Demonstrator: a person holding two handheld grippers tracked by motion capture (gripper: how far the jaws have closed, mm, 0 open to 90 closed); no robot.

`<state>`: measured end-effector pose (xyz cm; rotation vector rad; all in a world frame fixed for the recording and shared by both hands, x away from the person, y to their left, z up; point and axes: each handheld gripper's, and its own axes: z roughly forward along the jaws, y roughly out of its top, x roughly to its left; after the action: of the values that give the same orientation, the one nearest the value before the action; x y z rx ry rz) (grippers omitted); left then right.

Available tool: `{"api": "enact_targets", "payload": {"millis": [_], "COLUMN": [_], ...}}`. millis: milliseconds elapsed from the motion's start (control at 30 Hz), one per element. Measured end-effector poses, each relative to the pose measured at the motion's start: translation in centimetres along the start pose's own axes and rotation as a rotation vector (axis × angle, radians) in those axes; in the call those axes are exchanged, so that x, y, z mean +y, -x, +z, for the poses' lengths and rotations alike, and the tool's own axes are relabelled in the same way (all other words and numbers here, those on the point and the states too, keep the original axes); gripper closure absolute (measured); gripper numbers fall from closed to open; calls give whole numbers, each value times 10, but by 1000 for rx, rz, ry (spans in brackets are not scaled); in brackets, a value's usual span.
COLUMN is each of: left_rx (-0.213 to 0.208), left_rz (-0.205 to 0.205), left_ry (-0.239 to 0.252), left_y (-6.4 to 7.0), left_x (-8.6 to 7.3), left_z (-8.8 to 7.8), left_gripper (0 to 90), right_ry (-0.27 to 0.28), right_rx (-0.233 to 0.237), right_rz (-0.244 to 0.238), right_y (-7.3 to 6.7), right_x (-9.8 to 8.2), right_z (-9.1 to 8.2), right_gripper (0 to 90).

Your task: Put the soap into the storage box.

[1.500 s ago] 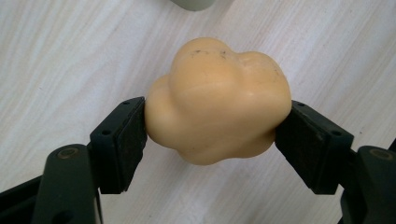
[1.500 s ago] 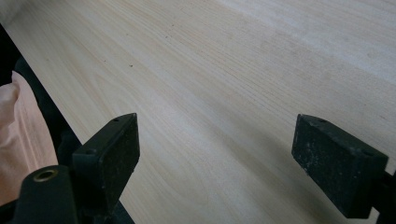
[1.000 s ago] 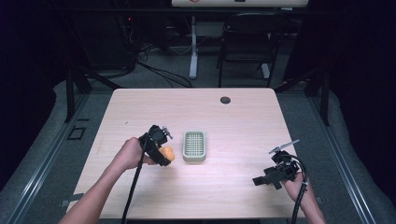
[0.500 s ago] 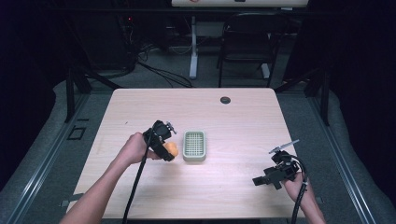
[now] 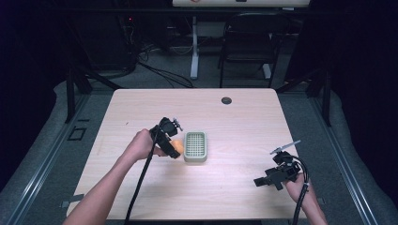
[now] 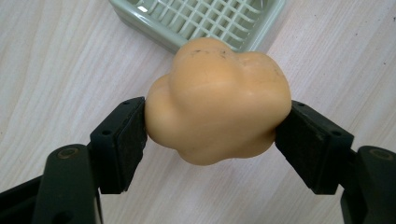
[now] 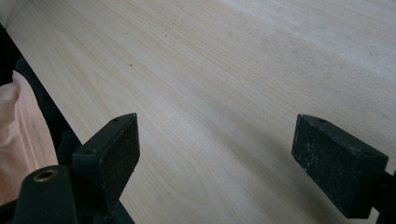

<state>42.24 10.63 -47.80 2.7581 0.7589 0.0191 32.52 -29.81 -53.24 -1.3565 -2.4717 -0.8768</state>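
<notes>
My left gripper (image 6: 212,133) is shut on a lumpy orange soap-like piece (image 6: 217,100), its two black pads pressing on either side. From above, the left gripper (image 5: 173,149) holds the orange piece (image 5: 175,145) just left of a pale green gridded tray (image 5: 195,146) near the table's middle. That tray (image 6: 201,18) appears right beyond the held piece in the left gripper view. My right gripper (image 5: 261,181) hovers near the front right of the table, jaws wide apart with bare wood between them (image 7: 215,154).
The light wooden table (image 5: 234,126) has a round dark cable grommet (image 5: 226,100) near its far edge. A black chair (image 5: 248,37) and cables stand on the floor beyond the table. A forearm (image 7: 18,140) shows at the left of the right gripper view.
The left gripper has carried the orange piece a little to the right and farther back, closer to the green tray. The right gripper has stayed put.
</notes>
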Motion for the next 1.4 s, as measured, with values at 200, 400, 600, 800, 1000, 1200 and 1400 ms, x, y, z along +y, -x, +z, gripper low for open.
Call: {"api": "enact_targets", "payload": {"millis": [200,400,600,800,1000,1200,1400], "left_rx": [-7,-10,-14,-15,-16,-21,-15], "left_rz": [0,1,10,23,30,26,30], "left_ry": [0,2,0,-3,-2,-2,-8], "left_y": [-2,-4,-4,-5,-5,-5,-6], "left_x": [6,12,21,33,42,48,53], "left_z": [2,4,6,9,11,16,25], "left_gripper": [269,269,269,269,269,269,269], "right_ry": [-1,18,12,12,11,5,10], "right_rx": [1,-2,0,1,4,4,3], "right_rz": [-2,12,12,12,13,7,14], "right_y": [0,0,-1,0,0,0,0], "right_x": [0,-1,-1,-1,-1,-1,-2], "right_z": [0,1,1,1,1,1,1], "right_gripper": [149,149,149,149,150,149,149]}}
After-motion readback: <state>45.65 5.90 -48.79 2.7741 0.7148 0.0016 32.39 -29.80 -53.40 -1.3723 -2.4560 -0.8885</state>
